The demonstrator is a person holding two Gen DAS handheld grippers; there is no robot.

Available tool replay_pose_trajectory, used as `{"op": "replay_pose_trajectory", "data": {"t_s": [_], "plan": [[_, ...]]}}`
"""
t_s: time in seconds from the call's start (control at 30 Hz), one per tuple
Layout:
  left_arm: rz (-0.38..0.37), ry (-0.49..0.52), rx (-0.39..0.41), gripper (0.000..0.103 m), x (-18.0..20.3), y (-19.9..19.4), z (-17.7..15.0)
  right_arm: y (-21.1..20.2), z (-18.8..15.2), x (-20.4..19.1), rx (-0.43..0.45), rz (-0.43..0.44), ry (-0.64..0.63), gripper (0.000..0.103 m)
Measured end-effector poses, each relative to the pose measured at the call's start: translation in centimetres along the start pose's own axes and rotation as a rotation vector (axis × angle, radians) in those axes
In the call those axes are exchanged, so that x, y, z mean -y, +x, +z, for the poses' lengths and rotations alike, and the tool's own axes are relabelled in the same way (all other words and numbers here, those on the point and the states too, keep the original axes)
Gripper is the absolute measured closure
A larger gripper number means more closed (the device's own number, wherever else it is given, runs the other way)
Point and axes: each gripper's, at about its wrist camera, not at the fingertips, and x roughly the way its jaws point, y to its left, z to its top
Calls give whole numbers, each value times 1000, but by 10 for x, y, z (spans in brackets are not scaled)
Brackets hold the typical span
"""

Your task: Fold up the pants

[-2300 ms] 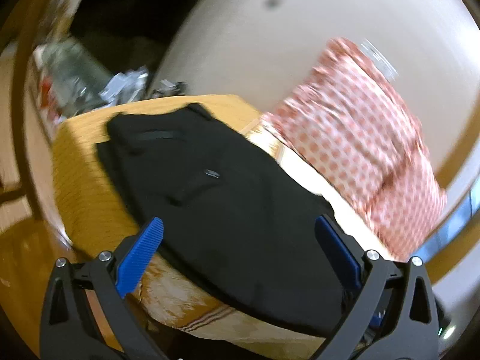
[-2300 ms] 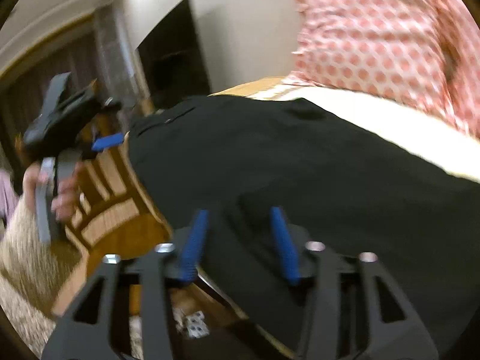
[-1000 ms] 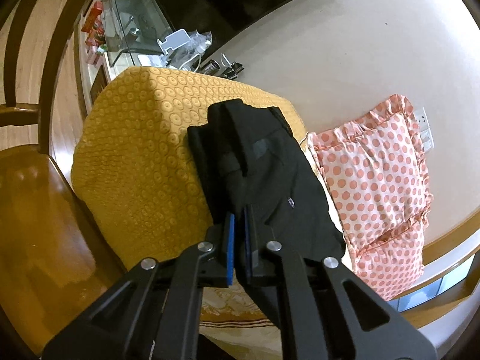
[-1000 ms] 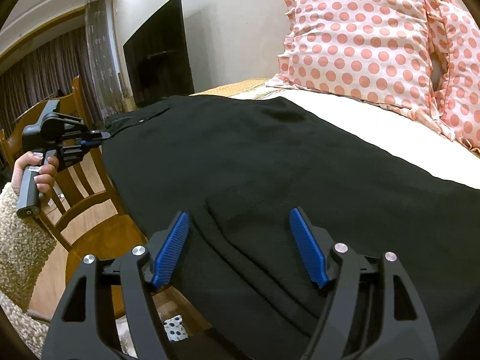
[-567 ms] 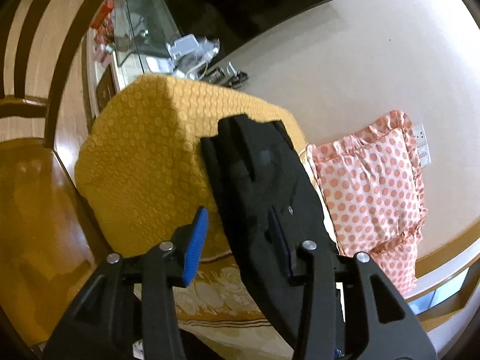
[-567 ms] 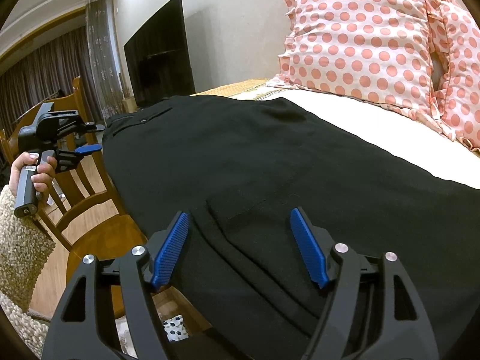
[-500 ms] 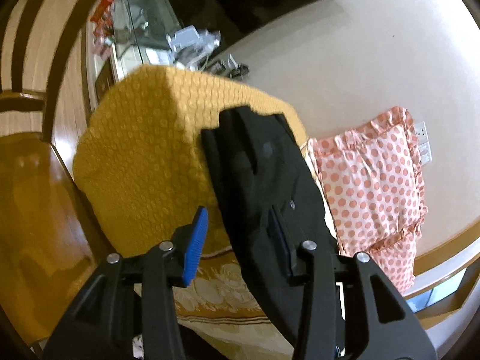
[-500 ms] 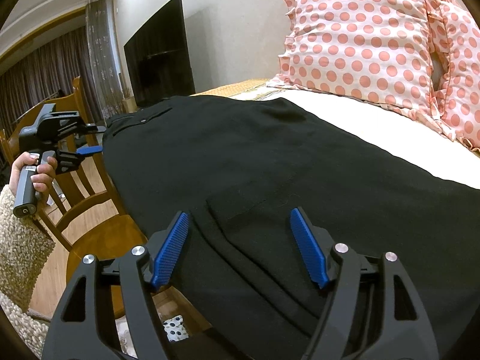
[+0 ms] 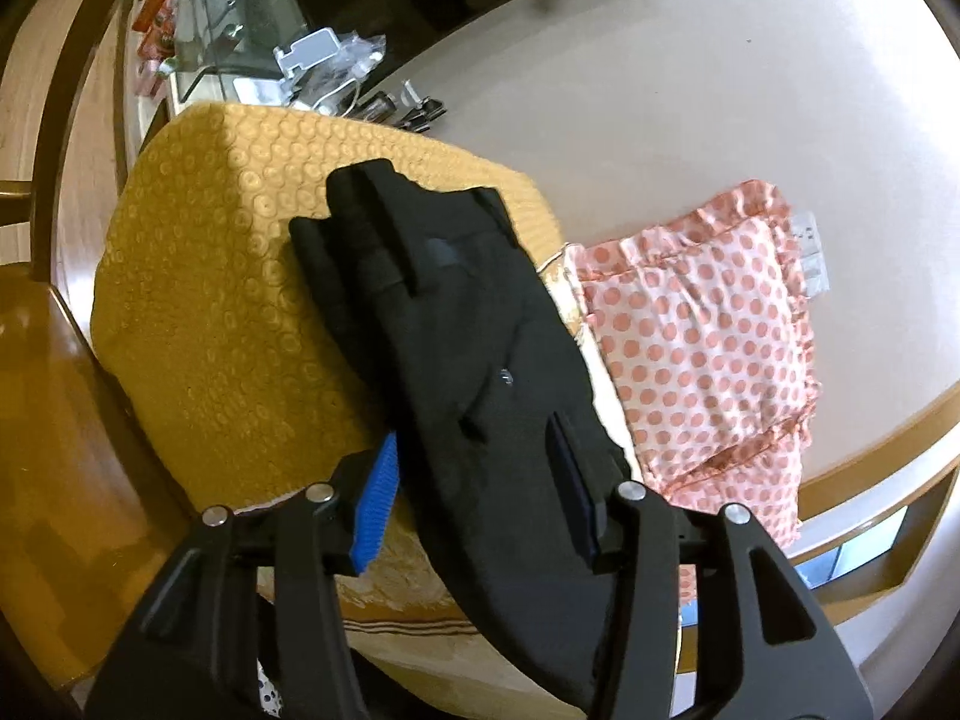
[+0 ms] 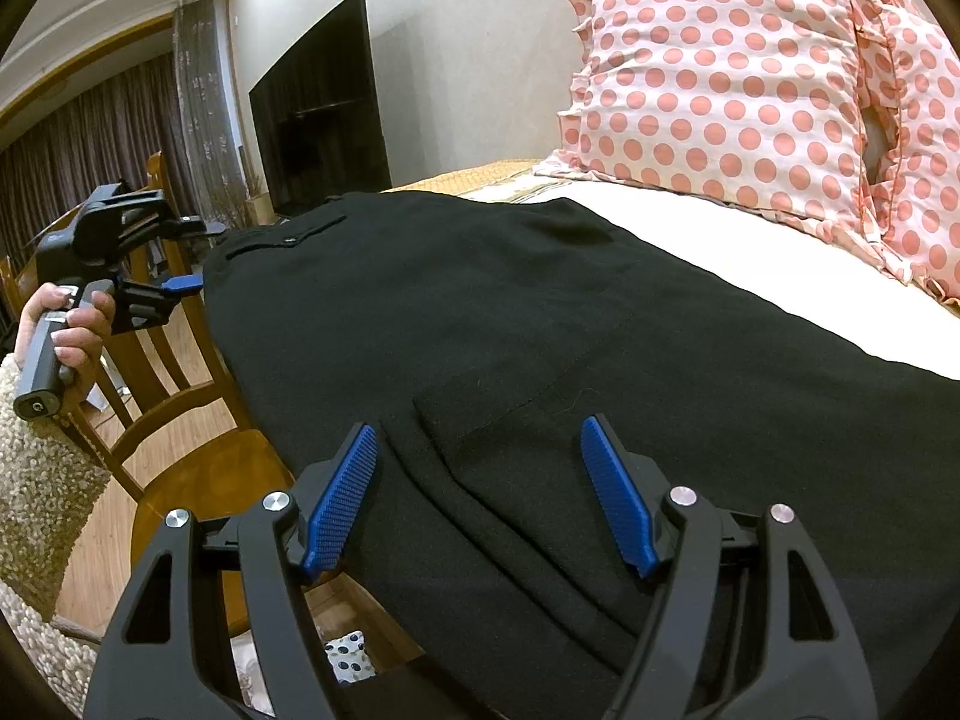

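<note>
Black pants [image 9: 456,330] lie folded lengthwise along the edge of a bed with a yellow cover [image 9: 198,300]. In the right wrist view the pants [image 10: 540,312] spread across the bed, waistband at the far left. My left gripper [image 9: 474,486] is open, its jaws astride the near edge of the pants without holding them; it also shows in the right wrist view [image 10: 186,258], at the waistband end. My right gripper [image 10: 480,498] is open just above the pants' near edge, holding nothing.
A pink polka-dot pillow [image 10: 720,78] leans on the wall behind the pants. A wooden chair [image 10: 180,396] stands beside the bed. A dark TV [image 10: 318,114] and a glass stand with clutter [image 9: 312,66] are beyond the bed's end.
My left gripper was shut on the pants' edge a second ago; it has opened, let go, and stays at that edge. The right gripper has not moved.
</note>
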Motion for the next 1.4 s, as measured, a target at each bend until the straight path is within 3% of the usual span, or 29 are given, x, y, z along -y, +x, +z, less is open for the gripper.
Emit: {"op": "replay_pose_trajectory", "data": {"t_s": [0.13, 0.23, 0.4, 0.57, 0.67, 0.7, 0.73, 0.77, 0.83, 0.93, 1.1, 1.23, 1.4], "plan": [[7, -37, 4, 56, -6, 4, 6, 0, 0, -1, 3, -1, 0, 30], [54, -20, 42, 56, -5, 3, 16, 0, -2, -3, 10, -6, -15, 30], [67, -46, 41, 52, -6, 13, 32, -5, -6, -9, 22, -16, -56, 25], [94, -55, 60, 52, -2, 18, 32, -31, -11, 4, 96, 53, 22, 19], [111, -60, 72, 52, 1, 19, 31, -48, -13, 17, 126, 38, 68, 19], [124, -53, 73, 56, 3, 20, 31, -52, -14, 23, 132, 33, 84, 19], [148, -42, 74, 75, 5, 21, 31, -55, -16, 28, 137, 30, 100, 19], [182, -19, 76, 84, 9, 21, 30, -60, -18, 34, 143, 23, 121, 19], [191, 25, 81, 92, 17, 19, 30, -66, -22, 42, 152, 10, 144, 19], [195, 107, 100, 94, 36, 14, 28, -75, -29, 51, 165, -22, 157, 19], [233, 338, 147, 94, 106, 12, 11, -94, -41, 68, 196, -61, 202, 19], [177, 531, 138, 95, 180, 17, -21, -115, -53, 86, 226, -119, 249, 19], [39, 745, 60, 95, 262, 42, -82, -144, -71, 110, 270, -178, 342, 19]]}}
